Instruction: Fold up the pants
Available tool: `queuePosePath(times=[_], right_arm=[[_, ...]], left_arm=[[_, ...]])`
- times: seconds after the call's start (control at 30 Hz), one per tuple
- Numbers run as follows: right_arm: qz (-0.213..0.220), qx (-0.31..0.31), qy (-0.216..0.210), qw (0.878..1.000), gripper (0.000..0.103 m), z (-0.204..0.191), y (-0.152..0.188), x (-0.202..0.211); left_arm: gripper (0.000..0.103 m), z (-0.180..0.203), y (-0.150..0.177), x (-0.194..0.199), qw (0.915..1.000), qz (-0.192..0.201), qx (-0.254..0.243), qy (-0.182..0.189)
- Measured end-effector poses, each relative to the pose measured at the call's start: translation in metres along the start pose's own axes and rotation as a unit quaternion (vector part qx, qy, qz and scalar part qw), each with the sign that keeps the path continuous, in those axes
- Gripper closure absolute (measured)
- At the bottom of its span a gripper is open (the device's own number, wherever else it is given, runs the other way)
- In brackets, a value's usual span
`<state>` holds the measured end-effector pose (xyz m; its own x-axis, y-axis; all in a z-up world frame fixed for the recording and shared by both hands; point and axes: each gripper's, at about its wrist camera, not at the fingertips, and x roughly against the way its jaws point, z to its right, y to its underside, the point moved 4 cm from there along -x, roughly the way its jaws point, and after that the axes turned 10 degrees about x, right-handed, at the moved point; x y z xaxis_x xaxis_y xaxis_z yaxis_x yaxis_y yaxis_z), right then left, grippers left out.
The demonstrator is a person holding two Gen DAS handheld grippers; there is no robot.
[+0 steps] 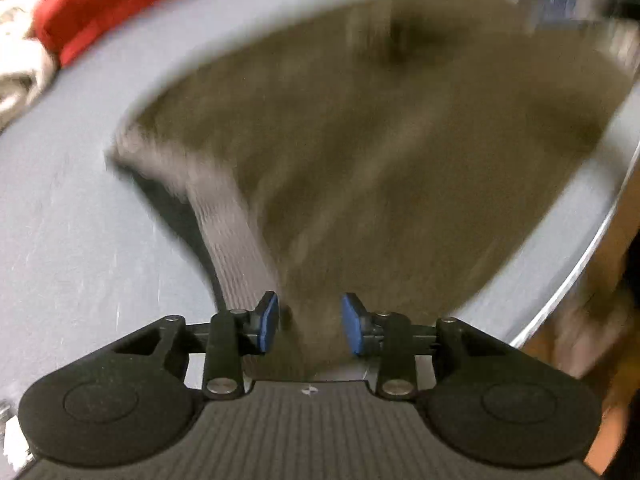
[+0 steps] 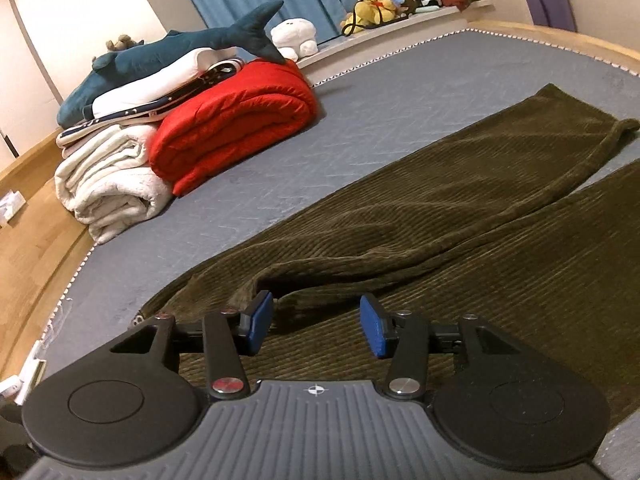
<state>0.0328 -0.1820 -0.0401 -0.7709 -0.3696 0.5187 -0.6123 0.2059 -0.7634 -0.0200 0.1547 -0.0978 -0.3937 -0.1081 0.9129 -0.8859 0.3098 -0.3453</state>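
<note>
Dark olive corduroy pants lie spread on a grey-blue mattress, their two legs running away to the right. In the blurred left wrist view the pants rise in a tent toward my left gripper. Its blue pads are closed on a bunch of the cloth beside the pale inner waistband. My right gripper hovers low over the upper part of the pants, near a raised fold. Its jaws stand apart with only flat cloth beneath them.
A folded red quilt, a rolled white blanket and a plush shark are piled at the mattress's far left. Soft toys line a ledge under blue curtains. Wooden floor borders the mattress on the left.
</note>
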Motion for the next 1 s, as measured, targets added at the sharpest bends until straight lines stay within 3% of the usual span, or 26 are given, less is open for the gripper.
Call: queuePosePath(times=[0.07,0.17,0.33,0.43,0.57,0.63,0.7,0.77,0.87,0.9,0.97,1.0], right_arm=[[-0.001,0.005,0.010,1.000,0.052,0.002,0.002,0.000],[-0.003,0.003,0.023,1.000,0.052,0.008,0.004,0.001],[0.004,0.004,0.045,0.999,0.052,0.020,0.002,0.006],[0.009,0.004,0.057,0.998,0.052,0.026,0.000,0.008],[0.029,0.016,0.056,0.998,0.052,0.025,-0.005,0.019],[0.044,0.028,0.043,0.998,0.052,0.021,-0.009,0.028],[0.059,0.046,0.034,0.997,0.053,0.017,-0.014,0.039],[0.078,0.058,0.033,0.995,0.053,0.014,-0.020,0.053],[0.095,0.088,0.055,0.990,0.053,0.006,-0.038,0.075],[0.098,0.091,0.058,0.989,0.053,0.003,-0.045,0.084],[0.108,0.100,0.053,0.988,0.052,-0.004,-0.064,0.102],[0.114,0.107,0.053,0.986,0.052,-0.007,-0.072,0.108]], left_arm=[[0.060,0.014,0.003,-0.006,0.9975,-0.006,-0.057,-0.042],[0.057,0.020,-0.015,0.009,0.9987,0.003,-0.026,-0.044],[0.036,0.023,-0.044,0.056,0.9928,0.112,0.012,-0.040],[0.036,0.023,-0.056,0.072,0.9788,0.195,0.040,-0.049],[0.036,0.012,-0.067,0.080,0.9536,0.282,0.095,-0.044],[0.036,0.003,-0.071,0.075,0.9463,0.296,0.127,-0.026],[0.036,-0.005,-0.079,0.064,0.9506,0.279,0.133,-0.026],[0.036,-0.013,-0.086,0.061,0.9470,0.290,0.134,-0.029],[0.036,-0.026,-0.093,0.055,0.9505,0.272,0.149,-0.011],[0.038,-0.031,-0.096,0.053,0.9509,0.267,0.157,-0.010],[0.057,-0.043,-0.101,0.049,0.9499,0.255,0.180,0.006],[0.077,-0.049,-0.100,0.048,0.9484,0.250,0.194,0.014]])
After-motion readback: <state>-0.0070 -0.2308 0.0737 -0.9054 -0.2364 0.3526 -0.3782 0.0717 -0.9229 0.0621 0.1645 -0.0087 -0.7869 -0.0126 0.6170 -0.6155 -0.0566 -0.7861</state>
